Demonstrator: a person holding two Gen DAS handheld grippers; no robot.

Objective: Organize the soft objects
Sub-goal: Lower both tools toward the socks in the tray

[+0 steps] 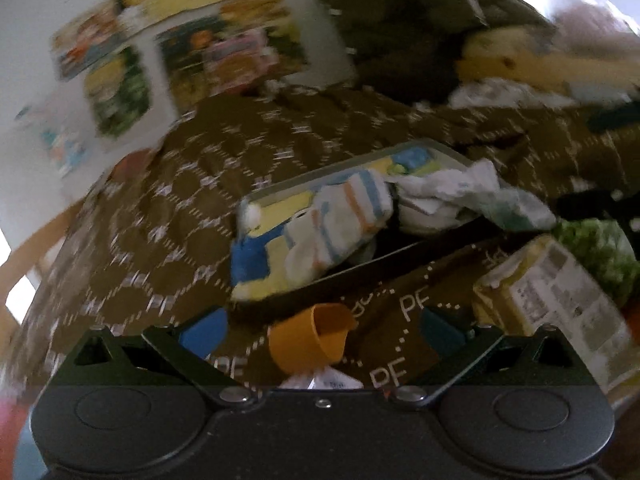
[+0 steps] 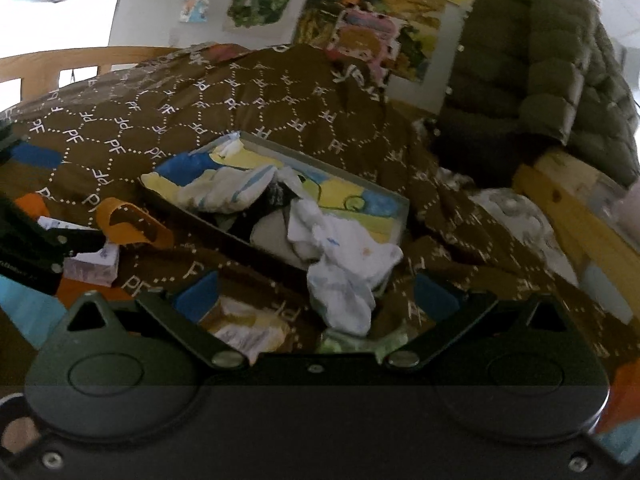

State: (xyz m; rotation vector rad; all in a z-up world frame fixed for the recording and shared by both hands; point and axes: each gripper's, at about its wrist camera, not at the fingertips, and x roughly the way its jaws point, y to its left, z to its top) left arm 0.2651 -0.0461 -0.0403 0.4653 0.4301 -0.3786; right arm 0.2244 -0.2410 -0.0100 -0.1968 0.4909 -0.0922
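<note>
A shallow box [image 1: 440, 151] with a yellow and blue inside lies on the brown patterned quilt [image 1: 180, 208]. In it lie a striped white sock [image 1: 340, 220] and a crumpled white cloth [image 1: 460, 196] that hangs over its rim. The box also shows in the right wrist view [image 2: 360, 184], with the striped sock [image 2: 224, 192] inside and the white cloth [image 2: 344, 264] spilling over the near edge. My left gripper [image 1: 320, 332] is open and empty, near an orange cup [image 1: 308, 340]. My right gripper [image 2: 316, 296] is open and empty, just before the white cloth.
A yellow packet [image 1: 560, 304] and a green item [image 1: 600, 252] lie at the right. The orange cup [image 2: 132, 224] and a small box [image 2: 92, 264] lie at the left. An olive puffer jacket [image 2: 540, 80] hangs at the back right. Posters [image 2: 360, 28] cover the wall.
</note>
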